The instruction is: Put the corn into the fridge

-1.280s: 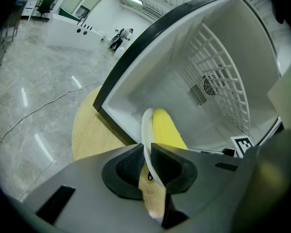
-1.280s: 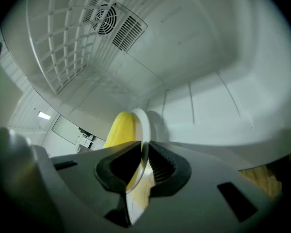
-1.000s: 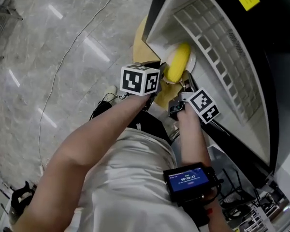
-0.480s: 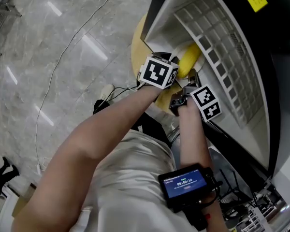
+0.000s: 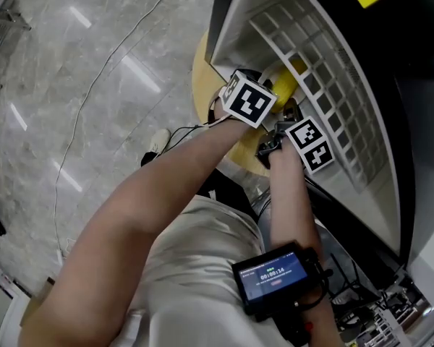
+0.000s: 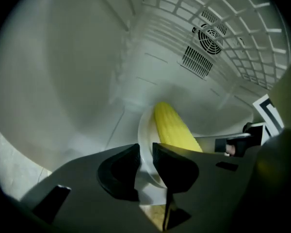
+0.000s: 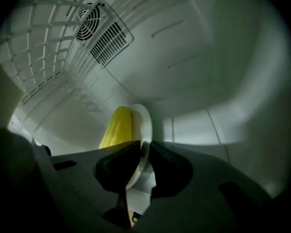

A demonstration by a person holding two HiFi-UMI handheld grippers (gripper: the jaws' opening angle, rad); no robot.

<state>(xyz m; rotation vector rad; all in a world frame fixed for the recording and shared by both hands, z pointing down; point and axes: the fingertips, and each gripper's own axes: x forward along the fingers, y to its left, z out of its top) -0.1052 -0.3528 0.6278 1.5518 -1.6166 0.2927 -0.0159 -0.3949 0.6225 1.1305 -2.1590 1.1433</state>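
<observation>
A yellow corn cob (image 5: 287, 84) lies on a small white plate (image 6: 144, 130) that both grippers hold inside the fridge (image 5: 239, 27). My left gripper (image 6: 145, 152) is shut on the plate's near rim, with the corn (image 6: 172, 127) just beyond its jaws. The right gripper (image 7: 144, 152) has the opposite rim (image 7: 143, 125) between its jaws, which are opening slightly; the pads still look in contact with it. The corn (image 7: 117, 126) shows left of that rim. In the head view the left gripper (image 5: 254, 96) and right gripper (image 5: 283, 125) sit side by side under the wire shelf (image 5: 318, 63).
The fridge's white back wall carries a round fan grille (image 6: 211, 33) and a slotted vent (image 7: 109, 38). A round wooden table (image 5: 202, 71) stands just outside the fridge. A thin cable (image 5: 94, 85) runs over the marble floor. A small screen (image 5: 271, 277) is strapped to the right wrist.
Both grippers have carried the plate and corn up and to the right, from over the round table to under the wire shelf. The left gripper's marker cube has rolled.
</observation>
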